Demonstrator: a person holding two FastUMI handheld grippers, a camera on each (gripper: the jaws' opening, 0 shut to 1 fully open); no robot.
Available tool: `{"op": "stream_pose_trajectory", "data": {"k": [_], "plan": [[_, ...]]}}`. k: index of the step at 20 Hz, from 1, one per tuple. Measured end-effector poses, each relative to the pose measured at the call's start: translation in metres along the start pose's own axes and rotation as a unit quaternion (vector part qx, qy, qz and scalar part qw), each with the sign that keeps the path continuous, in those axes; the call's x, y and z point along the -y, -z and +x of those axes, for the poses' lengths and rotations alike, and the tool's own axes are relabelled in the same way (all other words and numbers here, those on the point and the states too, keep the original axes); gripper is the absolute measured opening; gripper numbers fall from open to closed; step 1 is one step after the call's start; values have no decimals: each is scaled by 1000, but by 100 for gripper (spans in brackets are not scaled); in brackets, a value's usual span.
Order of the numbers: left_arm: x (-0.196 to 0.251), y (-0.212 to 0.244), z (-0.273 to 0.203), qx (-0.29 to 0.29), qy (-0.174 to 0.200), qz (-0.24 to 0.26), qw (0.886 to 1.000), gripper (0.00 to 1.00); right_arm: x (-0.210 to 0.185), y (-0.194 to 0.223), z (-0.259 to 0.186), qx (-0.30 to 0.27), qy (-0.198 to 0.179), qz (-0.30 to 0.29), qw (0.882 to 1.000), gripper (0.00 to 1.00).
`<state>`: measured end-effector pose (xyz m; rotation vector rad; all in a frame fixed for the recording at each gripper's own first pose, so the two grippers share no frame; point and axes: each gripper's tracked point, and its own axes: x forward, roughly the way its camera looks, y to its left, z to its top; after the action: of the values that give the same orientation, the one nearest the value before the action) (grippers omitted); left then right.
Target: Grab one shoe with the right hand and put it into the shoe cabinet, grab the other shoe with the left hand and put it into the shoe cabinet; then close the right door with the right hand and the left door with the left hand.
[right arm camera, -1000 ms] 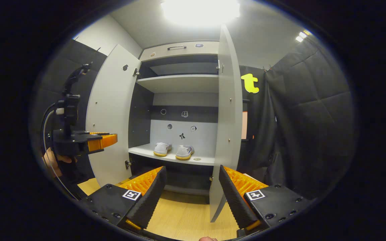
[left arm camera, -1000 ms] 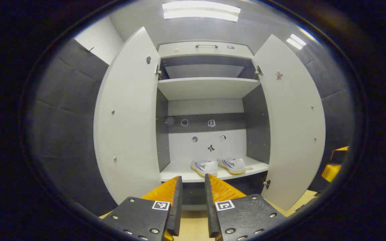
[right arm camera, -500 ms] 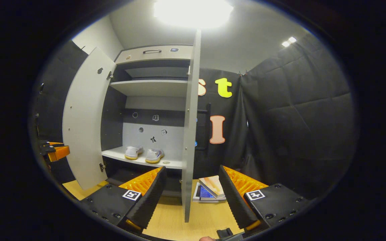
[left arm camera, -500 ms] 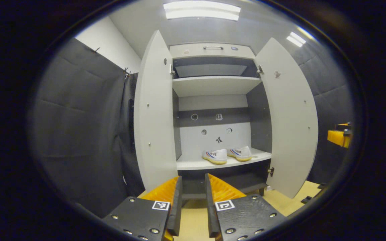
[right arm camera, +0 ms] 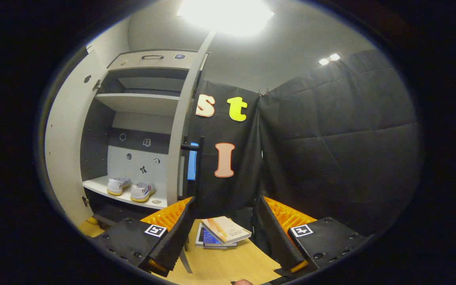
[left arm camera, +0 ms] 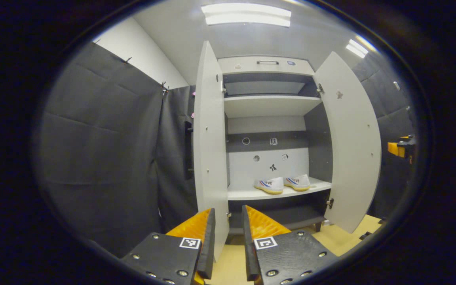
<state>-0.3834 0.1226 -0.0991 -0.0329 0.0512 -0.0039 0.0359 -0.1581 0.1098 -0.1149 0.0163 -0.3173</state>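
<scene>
Two white shoes (left arm camera: pixel 269 185) (left arm camera: pixel 297 182) stand side by side on the lower shelf of the open shoe cabinet (left arm camera: pixel 267 107). In the left gripper view the left door (left arm camera: pixel 210 150) stands nearly edge-on, its lower end showing in the narrow gap of my left gripper (left arm camera: pixel 228 215), which is open and holds nothing. The right door (left arm camera: pixel 352 146) swings wide, with the right gripper (left arm camera: pixel 400 148) beyond it. In the right gripper view the right door (right arm camera: pixel 176 146) is edge-on just left of my open, empty right gripper (right arm camera: pixel 226 213). The shoes (right arm camera: pixel 118 186) (right arm camera: pixel 143 191) sit inside.
A few books (right arm camera: pixel 222 231) lie on the wooden floor (right arm camera: pixel 228 265) to the right of the cabinet, ahead of the right gripper. Black padded cloth walls (left arm camera: pixel 101 158) (right arm camera: pixel 331 158) close in on both sides. An upper shelf (left arm camera: pixel 269 105) and a top drawer (left arm camera: pixel 265 63) are above the shoes.
Both grippers have swung outward, the left one to the left and the right one to the right. Each door now shows edge-on, and the books have come into view.
</scene>
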Motion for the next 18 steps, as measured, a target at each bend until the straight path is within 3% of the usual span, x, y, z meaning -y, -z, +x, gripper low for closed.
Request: {"op": "stream_pose_trajectory", "data": {"k": [6,16,18], "plan": [[-27,3,-4,-3,-33,0,999,35,9,1,34,-18,31,7,999,96],[-60,7,-3,-9,-64,5,998,35,-8,2,37,-21,18,-5,1000,94],[-62,7,-1,-8,-63,0,998,34,-10,0,33,-22,17,-5,1000,90]]}}
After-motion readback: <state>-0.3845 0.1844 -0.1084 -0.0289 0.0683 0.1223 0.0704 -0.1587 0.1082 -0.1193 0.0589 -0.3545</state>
